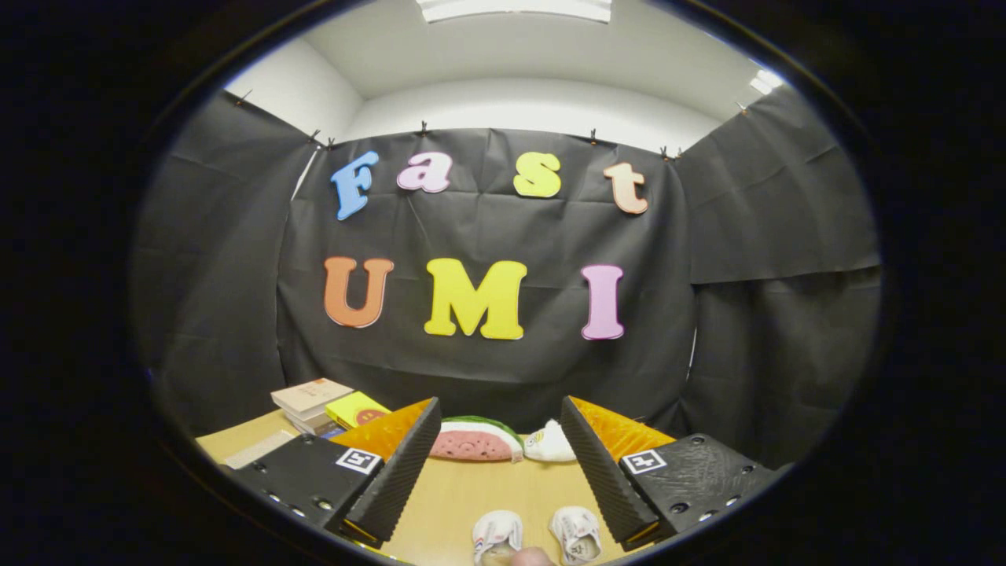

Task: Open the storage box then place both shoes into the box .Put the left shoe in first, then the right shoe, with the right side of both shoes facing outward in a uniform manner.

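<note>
Wooden tabletop (471,491), item one: pair of small white fabric shoes (537,534) side by side, near, between my fingers. Gripper (499,444): black ribbed fingers wide apart, holding nothing. Beyond: watermelon-slice plush (475,440), white plush (550,444), stacked books (314,401). Storage box unseen (step one, I judge); next I must find and open it

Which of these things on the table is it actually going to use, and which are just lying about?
For the job:
- two white shoes, side by side low between the open fingers

Just lying about:
- watermelon-slice toy
- small white plush
- stack of books
- yellow book
</note>
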Available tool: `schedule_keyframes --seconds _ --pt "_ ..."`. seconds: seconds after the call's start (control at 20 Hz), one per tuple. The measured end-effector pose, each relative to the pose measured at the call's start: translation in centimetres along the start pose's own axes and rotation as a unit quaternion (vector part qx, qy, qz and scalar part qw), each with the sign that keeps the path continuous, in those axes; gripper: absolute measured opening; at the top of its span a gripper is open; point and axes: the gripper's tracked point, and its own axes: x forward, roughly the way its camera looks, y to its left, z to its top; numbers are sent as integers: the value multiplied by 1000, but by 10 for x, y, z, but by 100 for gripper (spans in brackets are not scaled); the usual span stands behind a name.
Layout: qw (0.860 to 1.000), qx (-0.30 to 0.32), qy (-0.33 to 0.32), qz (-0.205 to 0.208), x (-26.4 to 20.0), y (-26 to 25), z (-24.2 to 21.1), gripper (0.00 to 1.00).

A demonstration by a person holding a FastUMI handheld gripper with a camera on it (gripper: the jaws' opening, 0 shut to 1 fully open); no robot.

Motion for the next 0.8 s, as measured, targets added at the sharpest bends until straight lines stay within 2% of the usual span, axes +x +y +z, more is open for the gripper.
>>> schedule_keyframes --seconds 0.25,0.8 --pt "1000 9 7 0 4 -5 -8 95" --pt "999 21 24 42 18 28 -23 95"
